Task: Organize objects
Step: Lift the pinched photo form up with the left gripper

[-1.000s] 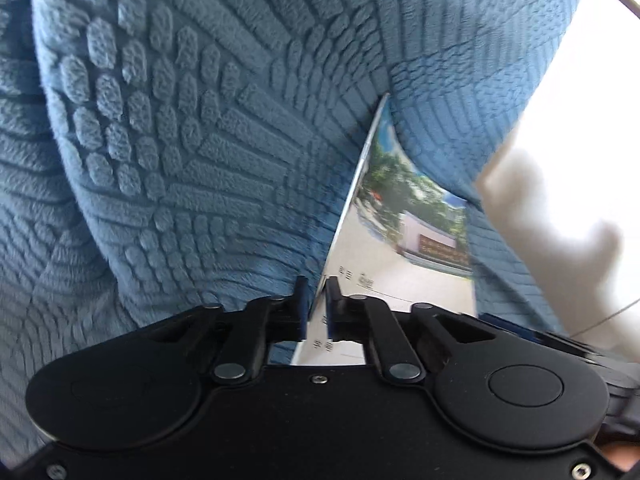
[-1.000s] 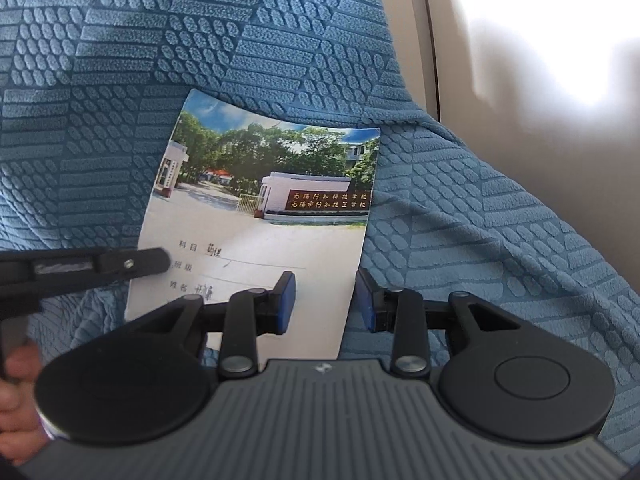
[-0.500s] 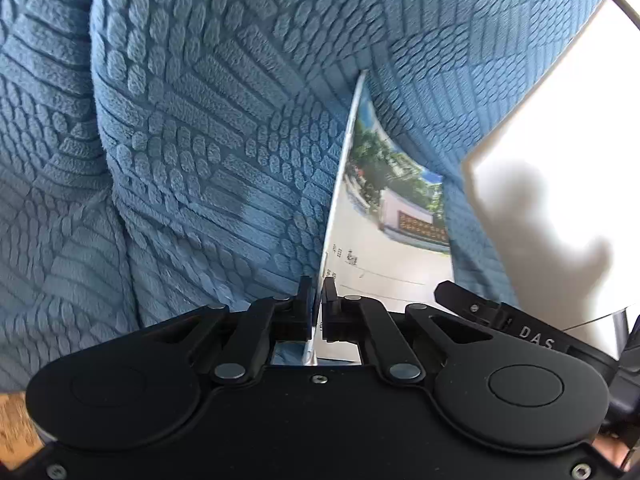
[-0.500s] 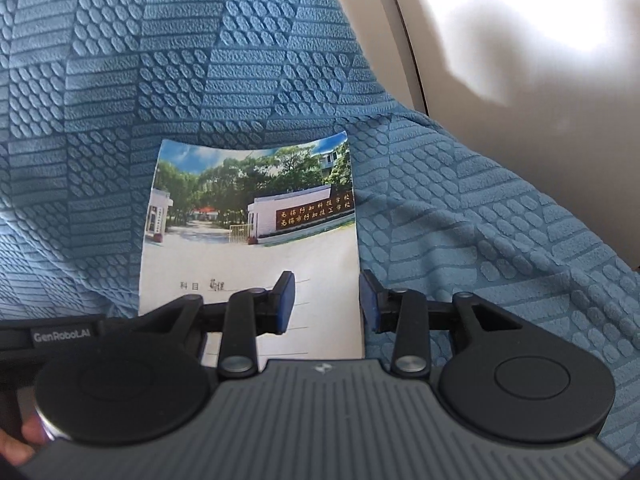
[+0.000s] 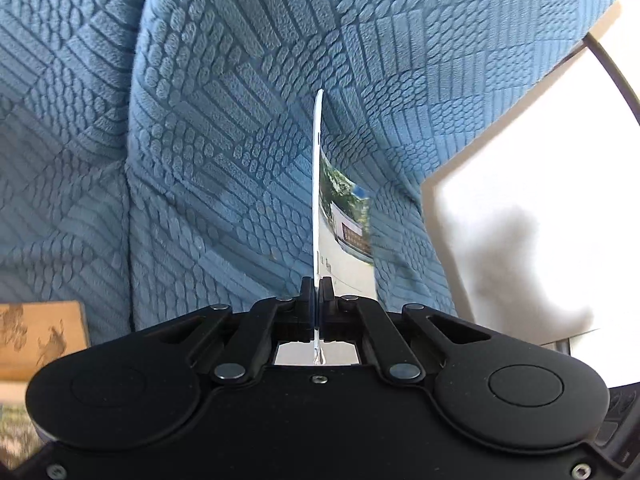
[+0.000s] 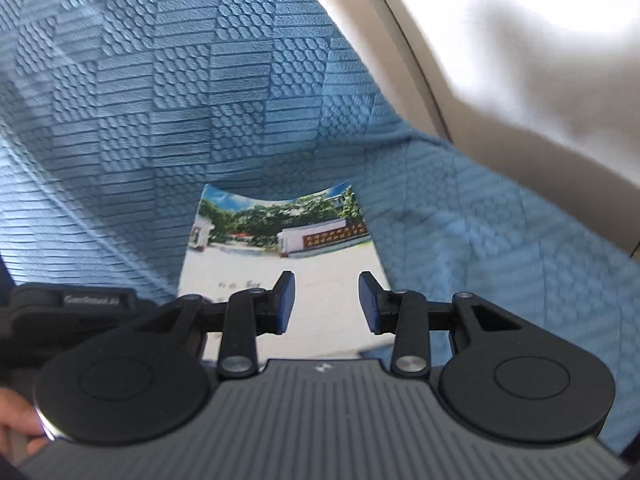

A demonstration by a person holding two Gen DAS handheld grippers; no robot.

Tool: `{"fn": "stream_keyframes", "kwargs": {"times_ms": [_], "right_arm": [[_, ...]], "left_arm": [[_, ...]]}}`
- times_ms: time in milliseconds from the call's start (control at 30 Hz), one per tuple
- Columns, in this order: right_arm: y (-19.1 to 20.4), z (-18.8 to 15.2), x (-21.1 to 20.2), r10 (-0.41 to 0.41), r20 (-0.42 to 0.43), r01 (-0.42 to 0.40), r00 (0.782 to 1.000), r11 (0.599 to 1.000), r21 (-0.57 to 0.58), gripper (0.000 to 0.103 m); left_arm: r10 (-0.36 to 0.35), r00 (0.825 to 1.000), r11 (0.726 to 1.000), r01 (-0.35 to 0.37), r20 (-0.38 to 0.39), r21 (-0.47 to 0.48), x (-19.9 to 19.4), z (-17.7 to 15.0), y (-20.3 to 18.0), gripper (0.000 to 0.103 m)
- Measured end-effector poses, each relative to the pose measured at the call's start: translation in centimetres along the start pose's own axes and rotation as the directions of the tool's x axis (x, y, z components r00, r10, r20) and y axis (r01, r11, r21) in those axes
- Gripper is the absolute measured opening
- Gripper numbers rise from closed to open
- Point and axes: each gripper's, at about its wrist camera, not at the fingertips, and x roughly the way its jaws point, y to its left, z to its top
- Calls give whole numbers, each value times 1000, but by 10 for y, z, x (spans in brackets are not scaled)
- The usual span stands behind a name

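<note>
L gripper (image 5: 316,292) was pressed together on the lower edge of a thin booklet (image 5: 348,236), pads on either side of the sheet. In the L wrist view the booklet showed nearly edge-on, standing up from the jaws, w/ its printed cover (trees, a gate building, a few lines of writing) facing right. It looked clear of the blue quilted sofa cover (image 5: 200,160) behind it, though whether the far corner brushed the fabric I couldn't tell.

R gripper (image 6: 326,300) was spread, nothing between its blue pads. The booklet (image 6: 280,248) lay past its fingertips in the R wrist view, cover toward the camera and top edge slightly bowed. The L gripper's body showed at lower left there, w/ part of a hand (image 6: 20,424) at the frame edge.

Step in hand, as I read it: pick-up done, booklet in carry toward wherever it belongs. A brown-covered item (image 5: 44,332) sat at the L view's lower left, poss. a book or stack to join; not sure.

Next move would call for keeping the pinch firm, since a thin sheet held by one edge could flop or slip, and for finding a drop spot. R gripper was free to steady the far edge if the booklet bent.
</note>
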Motion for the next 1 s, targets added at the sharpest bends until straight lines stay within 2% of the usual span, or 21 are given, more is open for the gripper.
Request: {"fn": "stream_keyframes", "kwargs": {"times_ms": [200, 367, 767, 900, 1000], "right_arm": [[15, -18, -24, 49, -9, -49, 999, 999, -15, 39], [20, -41, -49, 76, -51, -75, 996, 997, 21, 39], [20, -69, -90, 131, -92, -120, 987, 987, 111, 39], [23, -78, -102, 153, -132, -128, 979, 975, 181, 53], [28, -86, -112, 171, -139, -140, 975, 968, 209, 59]], "left_arm": [[9, 1000, 1000, -9, 23, 14, -24, -23, -10, 1], [6, 999, 1000, -6, 34, 15, -46, -46, -11, 1], [-31, 998, 999, 32, 55, -9, -106, -102, 23, 1], [-55, 996, 998, 57, 69, -23, -118, -112, 38, 1], [-83, 994, 996, 86, 73, -36, -122, -116, 48, 1]]}}
